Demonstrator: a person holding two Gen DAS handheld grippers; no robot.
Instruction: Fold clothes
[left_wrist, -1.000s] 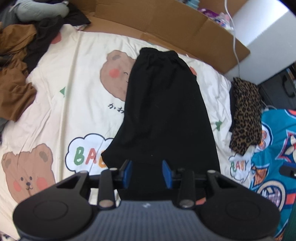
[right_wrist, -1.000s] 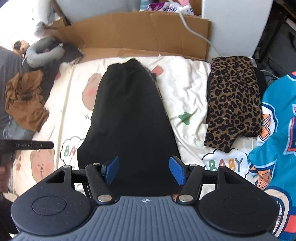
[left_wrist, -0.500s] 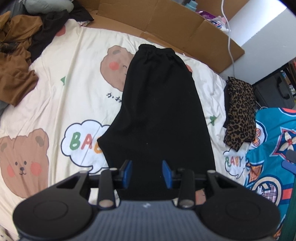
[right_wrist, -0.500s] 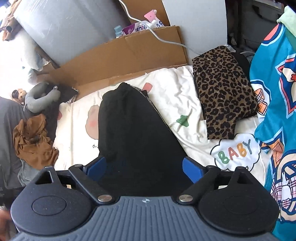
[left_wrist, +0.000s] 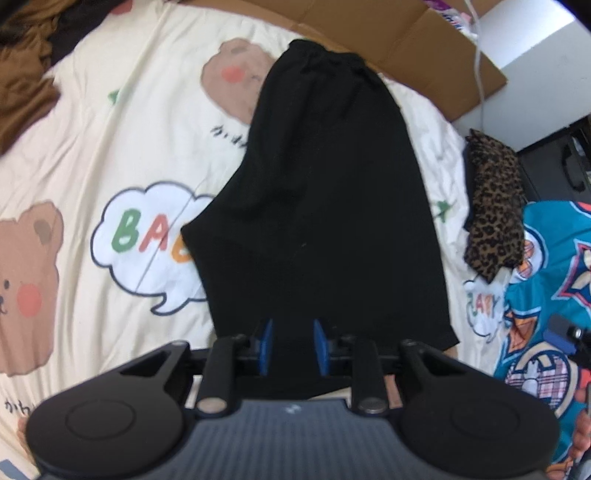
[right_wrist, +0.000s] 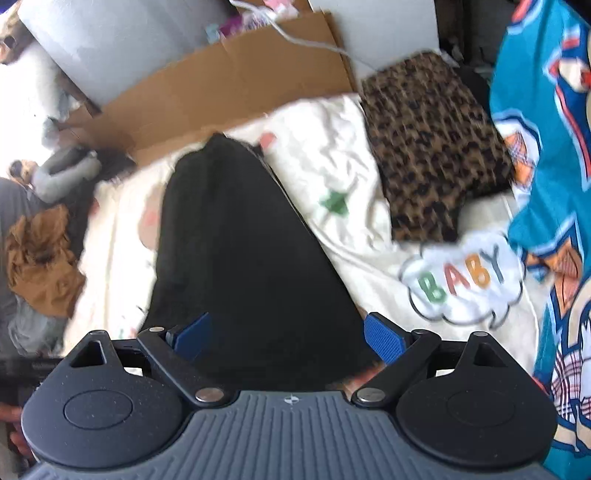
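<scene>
A black garment (left_wrist: 325, 184) lies flat and lengthwise on a cream bear-print sheet (left_wrist: 110, 147), its gathered waistband at the far end. My left gripper (left_wrist: 292, 345) hovers over the near hem, open with a narrow gap between its blue pads, and only the black cloth shows behind that gap. In the right wrist view the same black garment (right_wrist: 240, 258) runs away from my right gripper (right_wrist: 288, 338), which stands wide open above the near hem. Its right pad (right_wrist: 384, 338) sits over the garment's right edge. The near hem itself is hidden under both tools.
A folded leopard-print garment (right_wrist: 436, 147) lies to the right on the sheet (right_wrist: 351, 177), next to a blue cartoon blanket (right_wrist: 546, 147). A crumpled brown garment (right_wrist: 40, 262) and other clothes pile up at the left. Cardboard (right_wrist: 240, 81) lines the far edge.
My right gripper has opened wider and swung towards the right. The left gripper has come closer over the black garment, and its pads stand slightly nearer together.
</scene>
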